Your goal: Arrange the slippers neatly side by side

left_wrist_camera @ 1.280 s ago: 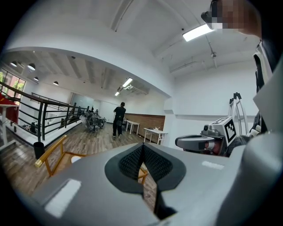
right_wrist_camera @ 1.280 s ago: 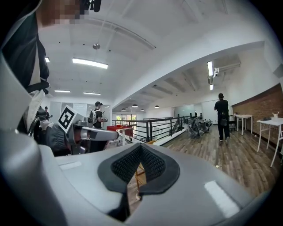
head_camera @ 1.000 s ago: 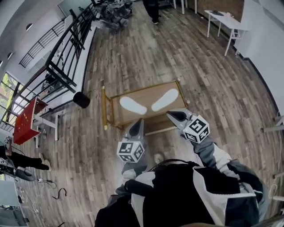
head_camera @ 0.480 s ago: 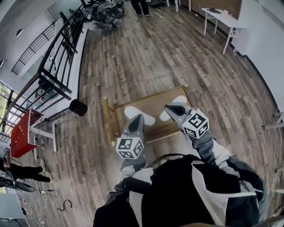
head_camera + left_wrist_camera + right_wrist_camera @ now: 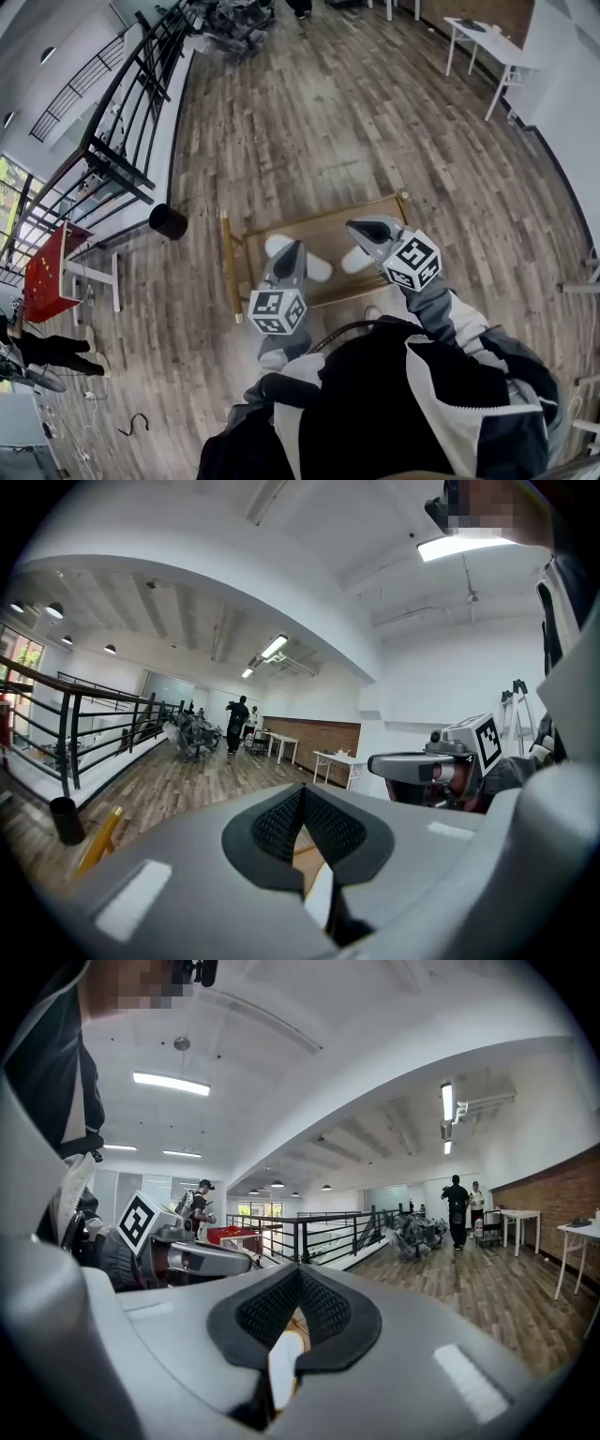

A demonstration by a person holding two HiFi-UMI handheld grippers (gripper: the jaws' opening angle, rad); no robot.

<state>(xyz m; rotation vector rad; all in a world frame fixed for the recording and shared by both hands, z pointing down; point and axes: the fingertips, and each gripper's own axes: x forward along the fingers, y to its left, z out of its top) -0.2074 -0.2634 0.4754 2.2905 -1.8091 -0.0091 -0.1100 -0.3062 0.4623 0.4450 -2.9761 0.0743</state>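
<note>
Two white slippers lie splayed apart on a low wooden table (image 5: 309, 232) with gold rails. The left slipper (image 5: 319, 269) is partly hidden under my left gripper (image 5: 293, 247), which hovers over it with jaws shut and empty. The right slipper (image 5: 357, 262) shows just below my right gripper (image 5: 353, 227), also shut on nothing. In the left gripper view the pads (image 5: 281, 822) meet, and a strip of white slipper (image 5: 320, 899) shows beneath. The right gripper view likewise shows touching pads (image 5: 323, 1309) with a slipper (image 5: 283, 1365) below.
A black round bin (image 5: 169, 221) stands on the wood floor left of the table. A black railing (image 5: 122, 141) runs along the left, with a red table (image 5: 52, 272) beyond it. A white table (image 5: 487, 42) stands far right. People (image 5: 236, 726) stand far off.
Both grippers have advanced over the low table and now cover parts of the two slippers. The table sits closer in the head view. The jaws stayed shut.
</note>
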